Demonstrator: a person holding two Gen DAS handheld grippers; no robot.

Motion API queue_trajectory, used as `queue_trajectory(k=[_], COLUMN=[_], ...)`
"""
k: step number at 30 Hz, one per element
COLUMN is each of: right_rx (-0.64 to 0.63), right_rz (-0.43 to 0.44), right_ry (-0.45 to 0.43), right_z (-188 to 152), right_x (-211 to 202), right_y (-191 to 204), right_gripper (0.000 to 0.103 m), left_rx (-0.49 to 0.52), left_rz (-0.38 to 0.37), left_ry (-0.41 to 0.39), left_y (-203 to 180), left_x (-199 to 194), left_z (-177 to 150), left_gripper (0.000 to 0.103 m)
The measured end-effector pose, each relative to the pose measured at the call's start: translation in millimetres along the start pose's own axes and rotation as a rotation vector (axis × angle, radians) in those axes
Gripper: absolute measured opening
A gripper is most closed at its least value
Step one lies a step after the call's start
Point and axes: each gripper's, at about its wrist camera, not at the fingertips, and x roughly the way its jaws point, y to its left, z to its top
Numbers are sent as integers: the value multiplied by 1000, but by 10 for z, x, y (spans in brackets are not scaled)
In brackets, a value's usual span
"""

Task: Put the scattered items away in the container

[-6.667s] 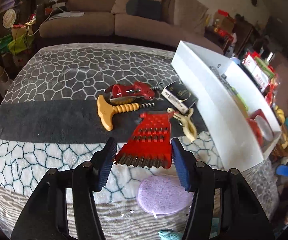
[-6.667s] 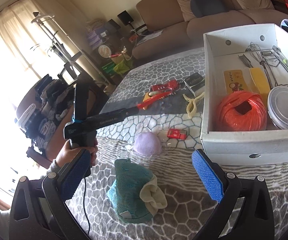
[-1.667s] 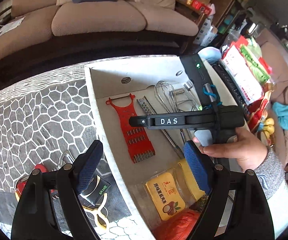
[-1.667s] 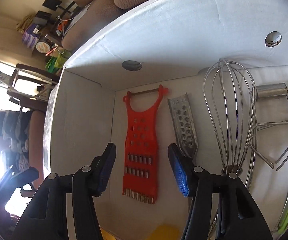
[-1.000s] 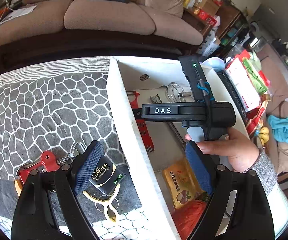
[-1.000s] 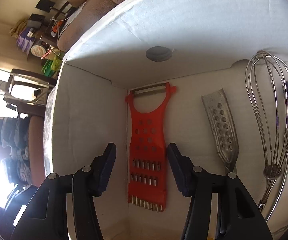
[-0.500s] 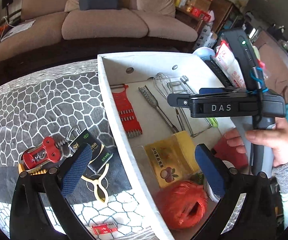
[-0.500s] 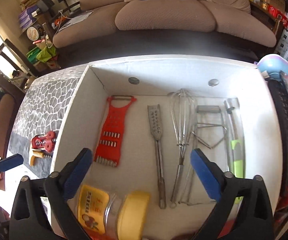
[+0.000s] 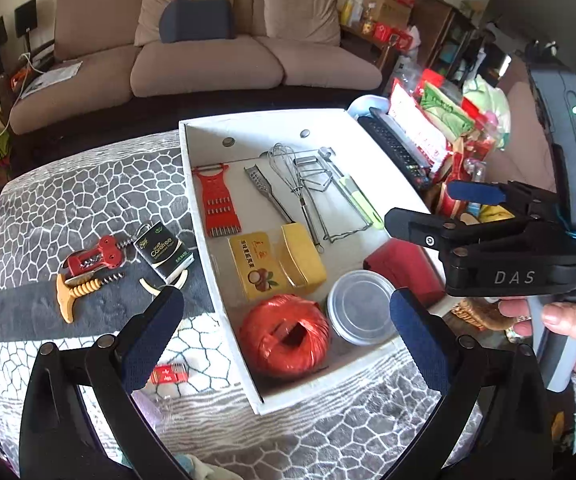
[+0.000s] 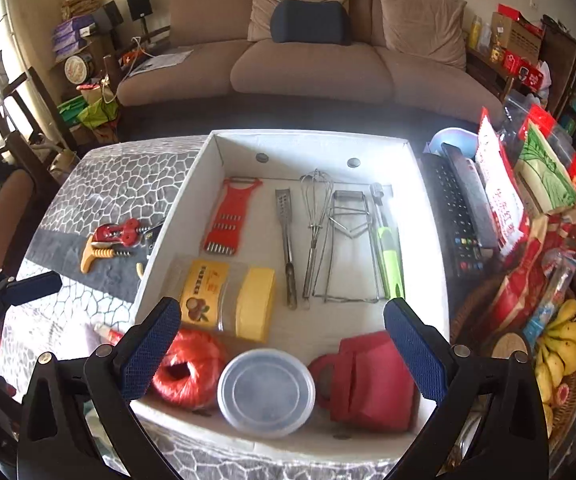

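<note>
Both my grippers, left gripper [image 9: 284, 334] and right gripper [image 10: 282, 338], hover with jaws spread wide and empty over the white box [image 9: 224, 312]. Red corkscrew [image 9: 94, 258], yellow corkscrew [image 9: 73, 294], black packet [image 9: 164, 251] lie on the blanket [image 9: 88, 196] beside it. Risk, as I judge: clustered items snag each other when I pinch one.

1. The white box [image 10: 428, 216] holds a red slicer [image 10: 230, 216], a ball of orange-red twine [image 10: 188, 372] and a yellow-lidded jar [image 10: 228, 300].
2. A clear round lid [image 10: 266, 392] lies beside a red pouch [image 10: 368, 380]; the peeler [image 10: 390, 260] has a lime-green handle.
3. The blanket [image 9: 88, 196] shows a grey and white cobble pattern crossed by a dark grey band.
4. On it lie a red corkscrew [image 9: 94, 258], a yellow-handled corkscrew [image 9: 76, 294] and a black packet [image 9: 164, 252].
5. The gripper pads [image 10: 150, 356] are blue on black.
6. The sofa [image 10: 312, 60] is brown, its cushion [image 10: 308, 22] navy.
</note>
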Motion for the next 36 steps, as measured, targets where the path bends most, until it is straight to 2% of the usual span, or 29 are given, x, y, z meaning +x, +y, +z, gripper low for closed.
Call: queue_trajectory(k=[6, 11, 15, 19, 24, 28, 36], right_rx=[6, 1, -25, -64, -118, -135, -147], right_rz=[38, 56, 57, 54, 50, 57, 111], right_ry=[-85, -159, -225, -255, -300, -316, -308], right_z=[-440, -890, -1235, -1499, -1755, -1855, -1842], right_x=[-636, -1000, -1249, -1382, -1417, -1296, -880], right_y=[135, 346, 601, 883, 1233, 1443, 1754], right_gripper=[103, 103, 103, 103, 103, 103, 103], left_rx=[-28, -52, -47, -29, -9, 1, -92], left_rz=[42, 87, 123, 159, 217, 254, 246], left_ry=[-46, -92, -112, -136, -177, -183, -151], left_y=[-35, 24, 98, 146, 188, 282, 763], left_x=[-624, -1068, -1317, -1484, -1573, -1484, -1105], left_z=[-321, -611, -857, -1097, -1356, -1489, -1624], left_gripper=[103, 103, 103, 103, 103, 103, 103])
